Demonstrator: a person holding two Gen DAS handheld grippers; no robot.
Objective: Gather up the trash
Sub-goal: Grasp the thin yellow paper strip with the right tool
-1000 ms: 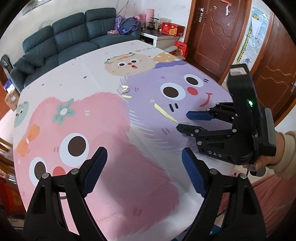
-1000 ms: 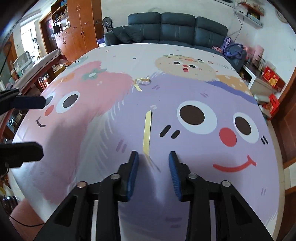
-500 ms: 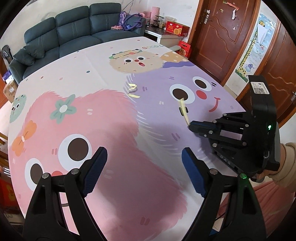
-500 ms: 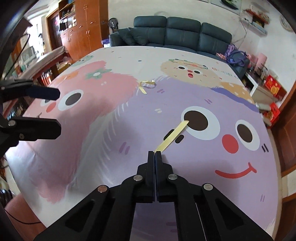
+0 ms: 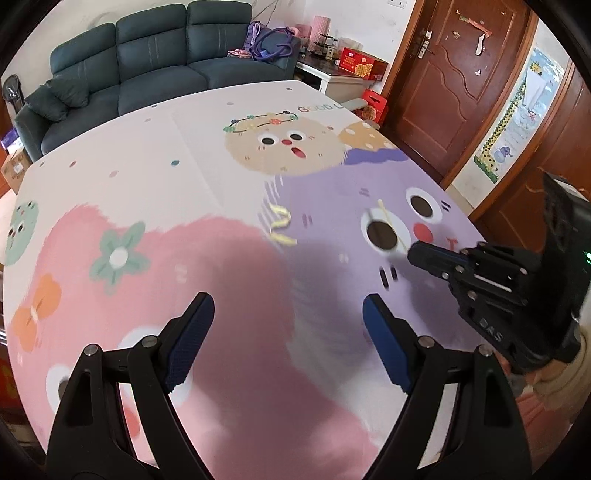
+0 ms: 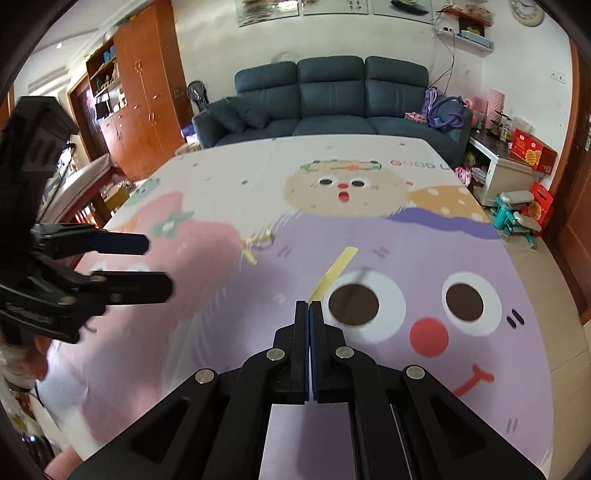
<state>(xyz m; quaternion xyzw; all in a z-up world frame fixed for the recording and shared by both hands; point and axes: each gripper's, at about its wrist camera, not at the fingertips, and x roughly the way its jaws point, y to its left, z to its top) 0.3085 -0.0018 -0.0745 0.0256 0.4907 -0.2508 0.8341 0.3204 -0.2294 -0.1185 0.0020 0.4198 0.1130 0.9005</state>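
Right wrist: yellow strip [image 6: 334, 275] in gripper [image 6: 308, 306]

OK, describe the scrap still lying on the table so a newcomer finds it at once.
Find the purple monster printed on the tablecloth. At its far-left edge, where it meets the pink creature, lies a curled yellow scrap. The straight yellow strip is pinched in the right gripper.

- A dark teal three-seat sofa [image 6: 332, 99] stands along the far wall, beyond the surface.
- A cartoon-printed cloth [image 5: 177, 155] covers the surface [image 6: 258, 155]: pink, purple and tan creatures with big eyes.
- A brown wooden door [image 5: 443, 85] is at the right in the left wrist view.
- An orange-brown wooden cabinet [image 6: 140, 103] stands left of the sofa.
- A red box [image 6: 532, 151] sits on a low white side table [image 6: 498, 166].
- A purple bag [image 6: 443, 107] lies at the sofa's right end.
- A round wall clock [image 6: 526, 11] hangs high at the right.
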